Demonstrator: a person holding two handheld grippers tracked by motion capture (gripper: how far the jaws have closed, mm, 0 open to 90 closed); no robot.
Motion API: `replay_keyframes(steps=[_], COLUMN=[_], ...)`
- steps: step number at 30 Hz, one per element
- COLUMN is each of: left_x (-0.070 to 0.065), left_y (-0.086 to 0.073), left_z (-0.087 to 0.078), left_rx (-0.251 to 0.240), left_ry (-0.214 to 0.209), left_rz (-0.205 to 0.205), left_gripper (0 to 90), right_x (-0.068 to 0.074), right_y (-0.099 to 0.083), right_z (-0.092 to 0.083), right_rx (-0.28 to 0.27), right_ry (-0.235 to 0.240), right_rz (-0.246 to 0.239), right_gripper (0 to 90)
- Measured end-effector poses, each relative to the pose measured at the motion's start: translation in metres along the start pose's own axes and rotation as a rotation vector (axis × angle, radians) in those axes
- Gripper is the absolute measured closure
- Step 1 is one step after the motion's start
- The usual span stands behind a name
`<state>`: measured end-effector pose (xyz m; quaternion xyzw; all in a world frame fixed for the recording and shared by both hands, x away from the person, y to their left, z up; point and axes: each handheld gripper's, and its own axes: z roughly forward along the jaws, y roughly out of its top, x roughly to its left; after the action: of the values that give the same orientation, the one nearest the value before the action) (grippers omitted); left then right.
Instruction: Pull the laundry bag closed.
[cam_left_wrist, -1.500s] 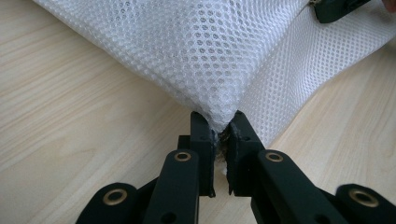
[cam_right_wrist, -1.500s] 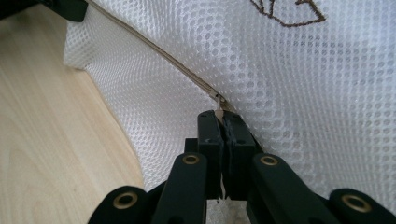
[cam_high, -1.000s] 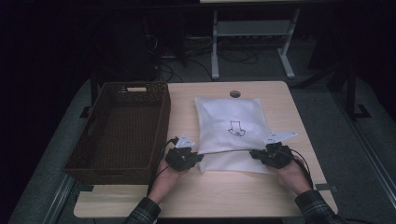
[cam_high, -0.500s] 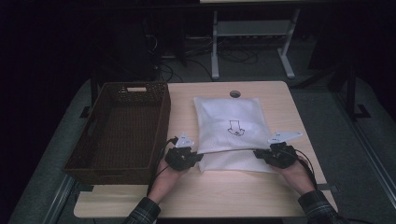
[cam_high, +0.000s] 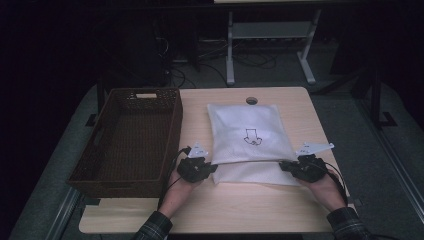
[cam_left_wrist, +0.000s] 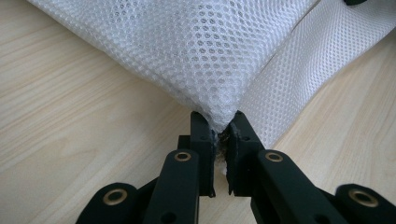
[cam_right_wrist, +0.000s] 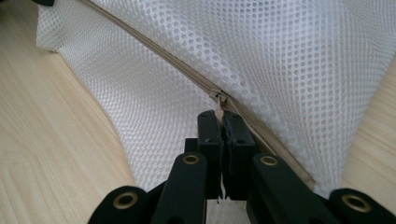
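Observation:
A white mesh bag (cam_high: 250, 125) with a small dark print lies flat in the middle of the wooden table (cam_high: 250, 210). My left gripper (cam_high: 212, 167) is at the bag's near left corner. In the left gripper view the jaws (cam_left_wrist: 219, 122) are shut on that corner of mesh (cam_left_wrist: 196, 51). My right gripper (cam_high: 282, 165) is at the near right edge. In the right gripper view it (cam_right_wrist: 222, 114) is shut on the tab of the beige zipper (cam_right_wrist: 187, 70), which runs across the mesh (cam_right_wrist: 289, 51). A lower layer of mesh (cam_high: 255, 175) lies toward me between the grippers.
A dark brown wicker basket (cam_high: 172, 130) stands left of the bag, close to my left hand. A round cable hole (cam_high: 251, 100) sits at the table's far edge. Bare wood lies near the front edge. Metal stand legs (cam_high: 230, 50) rise behind the table.
The right gripper has edged slightly to the right along the bag's near edge. The left gripper has stayed put.

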<state>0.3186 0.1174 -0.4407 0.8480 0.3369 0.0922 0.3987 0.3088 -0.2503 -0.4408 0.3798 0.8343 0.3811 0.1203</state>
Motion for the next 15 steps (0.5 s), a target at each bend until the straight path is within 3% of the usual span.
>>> replay_keyframes(steps=[15], left_x=[0.000], left_y=[0.001], left_z=[0.000], left_rx=[-0.004], left_ry=[0.009], left_rz=[-0.006], left_gripper=[83.0], right_x=[-0.009], right_y=[-0.009], right_z=[-0.012], right_rx=[-0.010], right_ry=[-0.022], right_rz=[0.022], right_gripper=[86.8])
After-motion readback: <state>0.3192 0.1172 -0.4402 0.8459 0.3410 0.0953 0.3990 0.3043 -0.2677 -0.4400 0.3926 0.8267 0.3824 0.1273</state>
